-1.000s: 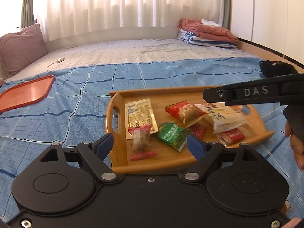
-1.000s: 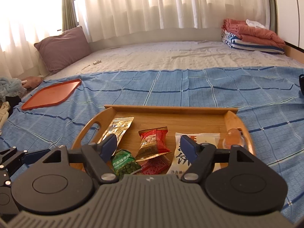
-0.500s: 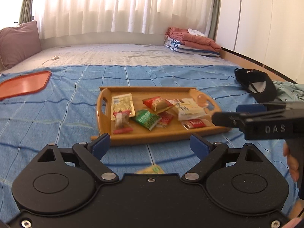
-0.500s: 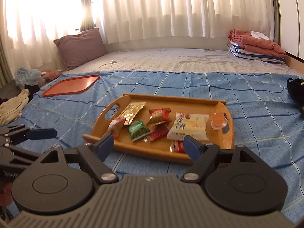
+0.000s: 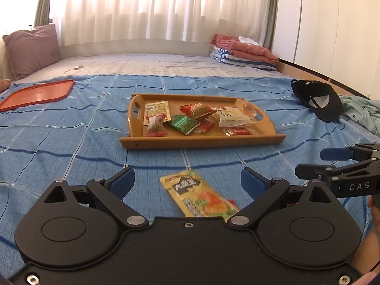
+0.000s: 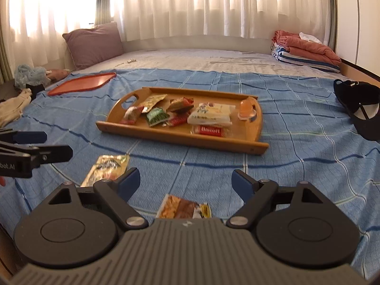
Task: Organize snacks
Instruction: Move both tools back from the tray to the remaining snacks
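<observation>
A wooden tray holds several snack packets on the blue bedsheet. A yellow snack packet lies on the sheet between the fingers of my open left gripper; it also shows in the right wrist view. An orange-brown snack packet lies just under my open right gripper. Both grippers are empty and well short of the tray. The right gripper shows at the right edge of the left wrist view, and the left gripper at the left edge of the right wrist view.
A red tray lies at the far left on the sheet. A black cap sits at the right. A pillow and folded blankets are at the back. Clothes lie at the left edge.
Both grippers have pulled back from the tray, which now looks smaller and farther. Two loose packets on the sheet have come into view beneath them. Both jaws stayed open.
</observation>
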`<state>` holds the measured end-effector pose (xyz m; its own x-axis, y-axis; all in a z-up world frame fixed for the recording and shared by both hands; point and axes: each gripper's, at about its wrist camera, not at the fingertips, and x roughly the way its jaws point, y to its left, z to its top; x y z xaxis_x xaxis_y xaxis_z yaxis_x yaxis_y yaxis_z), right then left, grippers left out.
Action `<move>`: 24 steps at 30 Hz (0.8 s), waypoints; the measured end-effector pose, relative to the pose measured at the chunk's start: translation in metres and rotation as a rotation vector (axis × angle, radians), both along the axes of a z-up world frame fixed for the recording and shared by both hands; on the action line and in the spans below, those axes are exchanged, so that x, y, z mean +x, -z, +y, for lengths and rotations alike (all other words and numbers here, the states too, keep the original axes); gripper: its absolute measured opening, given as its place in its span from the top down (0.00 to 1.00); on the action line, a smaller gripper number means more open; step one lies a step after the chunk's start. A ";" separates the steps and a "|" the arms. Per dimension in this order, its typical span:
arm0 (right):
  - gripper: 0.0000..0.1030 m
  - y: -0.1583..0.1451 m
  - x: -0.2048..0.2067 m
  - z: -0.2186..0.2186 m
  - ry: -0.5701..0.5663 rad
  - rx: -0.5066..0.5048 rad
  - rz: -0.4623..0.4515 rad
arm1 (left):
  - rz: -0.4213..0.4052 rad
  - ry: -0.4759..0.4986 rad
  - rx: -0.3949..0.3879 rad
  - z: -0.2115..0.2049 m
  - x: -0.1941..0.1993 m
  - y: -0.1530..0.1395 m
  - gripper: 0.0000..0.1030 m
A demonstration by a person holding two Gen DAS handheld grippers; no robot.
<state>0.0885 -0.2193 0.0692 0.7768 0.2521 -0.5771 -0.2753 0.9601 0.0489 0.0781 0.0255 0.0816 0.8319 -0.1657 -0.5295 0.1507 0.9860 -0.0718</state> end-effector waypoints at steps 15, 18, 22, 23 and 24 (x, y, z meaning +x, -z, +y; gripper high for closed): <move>0.13 0.042 -0.017 0.002 0.012 -0.044 0.038 | 0.035 -0.008 0.072 -0.013 -0.030 0.037 0.06; 0.13 0.048 -0.017 0.003 0.018 -0.042 0.041 | 0.049 -0.009 0.074 -0.013 -0.030 0.043 0.08; 0.11 0.054 -0.016 0.006 0.028 -0.039 0.036 | 0.068 -0.007 0.078 -0.015 -0.029 0.052 0.11; 0.11 0.056 -0.017 0.007 0.031 -0.041 0.033 | 0.072 -0.009 0.082 -0.015 -0.029 0.054 0.14; 0.11 0.057 -0.016 0.008 0.035 -0.043 0.031 | 0.075 -0.011 0.086 -0.015 -0.029 0.056 0.17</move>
<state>0.0726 -0.2114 0.0119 0.7661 0.2000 -0.6108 -0.2406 0.9705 0.0159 0.0490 0.0104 0.0254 0.7912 -0.1082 -0.6019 0.1371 0.9906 0.0021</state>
